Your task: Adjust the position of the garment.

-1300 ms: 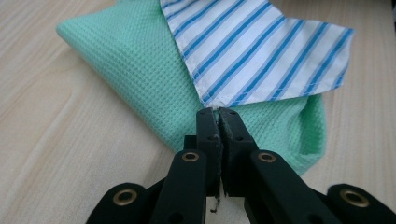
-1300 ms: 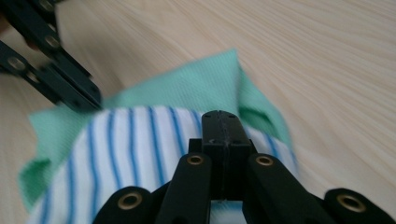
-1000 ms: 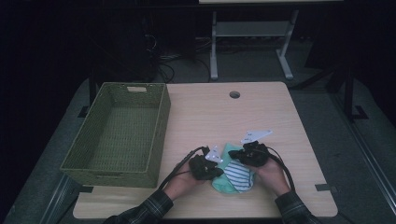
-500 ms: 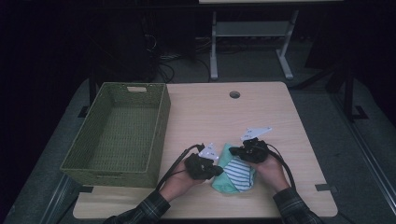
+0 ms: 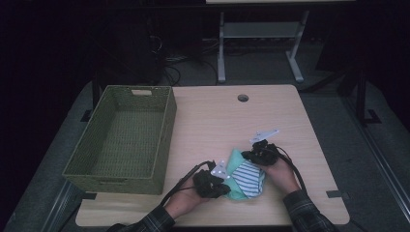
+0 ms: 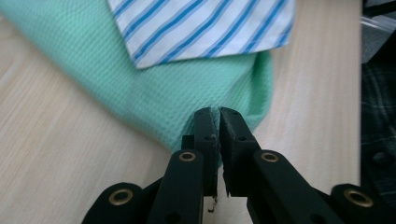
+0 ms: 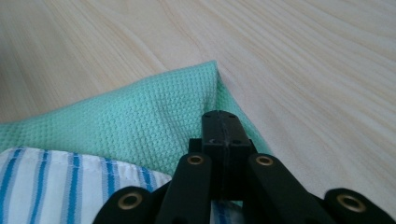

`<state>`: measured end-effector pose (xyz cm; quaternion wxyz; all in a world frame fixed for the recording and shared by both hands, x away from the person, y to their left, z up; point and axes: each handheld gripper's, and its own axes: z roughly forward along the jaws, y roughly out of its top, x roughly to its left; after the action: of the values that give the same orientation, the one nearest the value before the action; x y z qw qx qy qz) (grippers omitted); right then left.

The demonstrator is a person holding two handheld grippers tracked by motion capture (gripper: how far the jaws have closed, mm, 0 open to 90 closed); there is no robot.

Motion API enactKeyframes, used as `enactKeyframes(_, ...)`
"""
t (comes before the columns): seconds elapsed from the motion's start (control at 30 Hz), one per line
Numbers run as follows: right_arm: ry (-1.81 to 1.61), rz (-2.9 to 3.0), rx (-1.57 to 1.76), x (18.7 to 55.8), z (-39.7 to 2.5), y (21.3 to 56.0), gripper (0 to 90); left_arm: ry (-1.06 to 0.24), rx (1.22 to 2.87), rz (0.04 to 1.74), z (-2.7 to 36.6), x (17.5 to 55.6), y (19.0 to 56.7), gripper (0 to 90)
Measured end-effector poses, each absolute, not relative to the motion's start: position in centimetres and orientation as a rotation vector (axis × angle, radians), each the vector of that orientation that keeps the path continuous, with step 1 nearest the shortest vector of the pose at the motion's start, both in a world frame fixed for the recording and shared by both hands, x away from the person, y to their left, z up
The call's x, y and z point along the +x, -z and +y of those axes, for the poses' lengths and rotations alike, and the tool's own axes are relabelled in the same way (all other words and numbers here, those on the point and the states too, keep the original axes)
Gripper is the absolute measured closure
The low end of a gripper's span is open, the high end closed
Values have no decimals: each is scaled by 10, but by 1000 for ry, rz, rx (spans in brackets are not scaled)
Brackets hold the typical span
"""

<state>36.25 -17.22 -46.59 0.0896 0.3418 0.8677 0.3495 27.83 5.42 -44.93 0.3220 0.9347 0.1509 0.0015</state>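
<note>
Green waffle cloth [image 5: 235, 159] lies near the desk's [image 5: 212, 116] front edge, right of the middle, with one striped cloth [image 5: 249, 178] on top of it. My left claw [image 6: 218, 112] is pinched shut on the green cloth's near edge; my right claw [image 7: 220, 116] is clamped on its far corner. I judge I am folding or lifting the green cloth, perhaps toward the basket [image 5: 164, 125] at the desk's left edge. To do it well, I should keep both pinches firm, raise the two claws together and level so the striped cloth does not slide off, and avoid pulling them apart so hard the weave slips free. Count: two cloths, one basket, two claws.
</note>
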Motion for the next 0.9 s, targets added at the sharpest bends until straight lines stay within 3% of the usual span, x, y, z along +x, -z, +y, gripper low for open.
enactKeyframes(0.9,-991,2557,1115,342,-211,465,899,-138,2453,628,59,361,454,897)
